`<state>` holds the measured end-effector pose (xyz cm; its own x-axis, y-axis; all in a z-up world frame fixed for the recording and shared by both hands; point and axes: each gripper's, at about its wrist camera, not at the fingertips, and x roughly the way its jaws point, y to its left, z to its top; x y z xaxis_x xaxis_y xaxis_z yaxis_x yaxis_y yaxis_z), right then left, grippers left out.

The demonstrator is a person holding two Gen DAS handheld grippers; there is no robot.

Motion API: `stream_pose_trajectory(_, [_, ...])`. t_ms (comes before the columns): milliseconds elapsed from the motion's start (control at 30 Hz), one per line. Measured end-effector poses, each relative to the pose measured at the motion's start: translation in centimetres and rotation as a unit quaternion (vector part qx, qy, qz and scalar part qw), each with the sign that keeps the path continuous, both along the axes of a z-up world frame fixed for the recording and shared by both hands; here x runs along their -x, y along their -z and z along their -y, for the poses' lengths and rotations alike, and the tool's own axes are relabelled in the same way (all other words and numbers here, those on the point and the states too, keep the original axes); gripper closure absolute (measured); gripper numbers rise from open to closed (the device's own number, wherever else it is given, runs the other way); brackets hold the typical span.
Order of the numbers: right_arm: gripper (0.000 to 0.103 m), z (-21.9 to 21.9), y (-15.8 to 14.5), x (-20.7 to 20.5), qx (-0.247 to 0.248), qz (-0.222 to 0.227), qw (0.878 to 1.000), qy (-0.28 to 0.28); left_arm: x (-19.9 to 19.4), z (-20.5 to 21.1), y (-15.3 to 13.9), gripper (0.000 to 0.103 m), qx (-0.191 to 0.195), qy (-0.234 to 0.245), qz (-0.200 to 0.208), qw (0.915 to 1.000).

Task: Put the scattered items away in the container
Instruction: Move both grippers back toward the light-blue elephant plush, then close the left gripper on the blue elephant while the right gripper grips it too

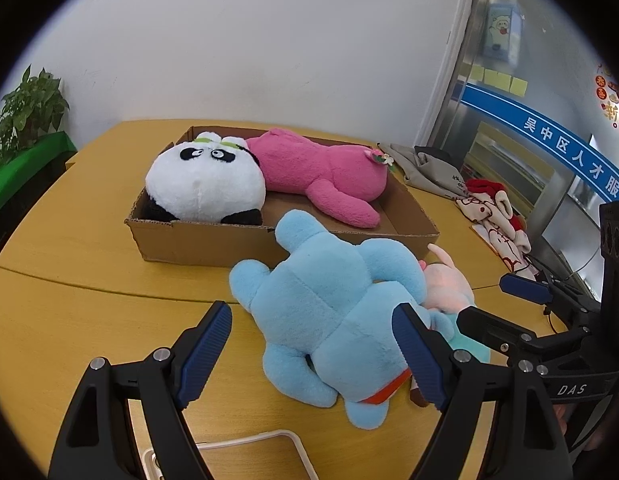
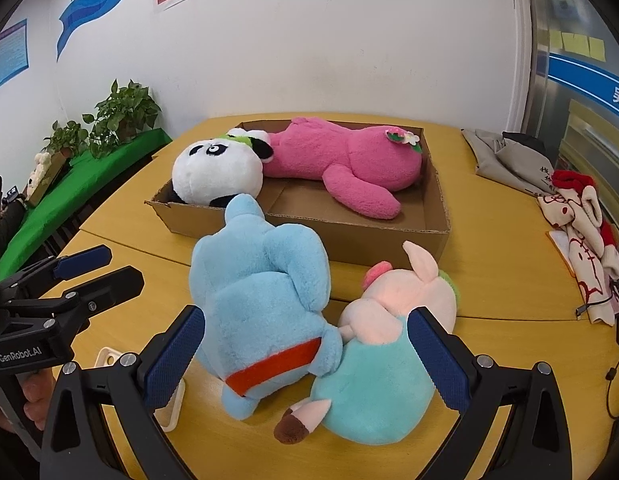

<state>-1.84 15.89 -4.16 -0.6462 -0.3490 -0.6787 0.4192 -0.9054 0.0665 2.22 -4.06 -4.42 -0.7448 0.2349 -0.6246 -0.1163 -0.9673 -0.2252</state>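
Grippers hover low over the yellow table (image 1: 69, 320), side by side, both aimed at the cardboard box (image 1: 213, 240). Left gripper (image 1: 313, 352) has its blue-padded fingers (image 1: 207, 344) spread wide, straddling the lower body of the blue plush (image 1: 321, 304) without squeezing it; the right pad touches or just overlaps the plush's side. Right gripper (image 2: 309, 356) is likewise spread wide, its fingers flanking both the blue plush and the pig plush in a teal dress (image 2: 385, 344), holding neither.

"DAS" is printed on the right tool's body as the left camera sees it; "GenRobot.AI" on the left tool in the right camera. A blue banner on the glass carries the characters "吴中区人才服".

Blue plush lies face down just in front of the box, its long axis running toward the box, head end nearest it. Pig plush lies touching its right side. Inside the box, the panda plush (image 1: 205, 180) fills the left end and the pink plush (image 1: 325, 172) stretches lengthwise along the back.
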Motion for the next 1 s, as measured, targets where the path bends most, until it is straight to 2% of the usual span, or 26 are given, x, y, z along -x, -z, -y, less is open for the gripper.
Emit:
stream_pose_trajectory(167, [0.0, -0.2, 0.1, 0.6, 0.026, 0.001, 1.0, 0.002, 0.0, 1.0, 0.5, 0.02, -0.019, -0.002, 0.009, 0.9998])
stream_pose_trajectory(300, [0.0, 0.4, 0.6, 1.5, 0.02, 0.006, 1.0, -0.006, 0.3, 2.0, 1.5, 0.02, -0.032, 0.001, 0.021, 0.9993])
stream_pose_trajectory(433, [0.001, 2.0, 1.6, 2.4, 0.003, 0.003, 1.0, -0.026, 1.2, 3.3, 4.0, 0.02, -0.081, -0.002, 0.059, 0.995])
stream_pose_trajectory(467, [0.002, 2.6, 2.1, 2.7, -0.006, 0.003, 0.999, -0.032, 1.4, 3.5, 4.7, 0.02, -0.093, -0.001, 0.068, 0.9934])
stream_pose_trajectory(533, [0.013, 3.7, 3.1, 3.1, -0.023, 0.006, 0.999, -0.049, 1.9, 3.7, 6.1, 0.02, -0.108, 0.002, 0.085, 0.9905])
stream_pose_trajectory(600, [0.019, 4.7, 4.2, 3.4, -0.036, 0.014, 0.997, -0.067, 2.3, 3.8, 7.3, 0.02, -0.116, 0.002, 0.101, 0.9882])
stream_pose_trajectory(667, [0.019, 5.3, 5.1, 3.7, -0.048, 0.014, 0.996, -0.069, 2.9, 3.7, 8.9, 0.02, -0.126, 0.0, 0.122, 0.9845])
stream_pose_trajectory(833, [0.019, 4.6, 5.8, 4.9, -0.027, 0.035, 0.996, -0.08, 4.0, 2.8, 11.3, 0.025, -0.14, 0.013, 0.16, 0.9771])
stream_pose_trajectory(900, [0.019, 4.3, 6.2, 5.1, -0.014, 0.05, 0.995, -0.083, 4.1, 2.7, 11.8, 0.025, -0.145, 0.016, 0.166, 0.9753])
stream_pose_trajectory(1000, [0.02, 4.4, 6.9, 4.6, 0.007, 0.066, 0.994, -0.089, 4.0, 3.1, 12.1, 0.032, -0.153, 0.017, 0.17, 0.9733])
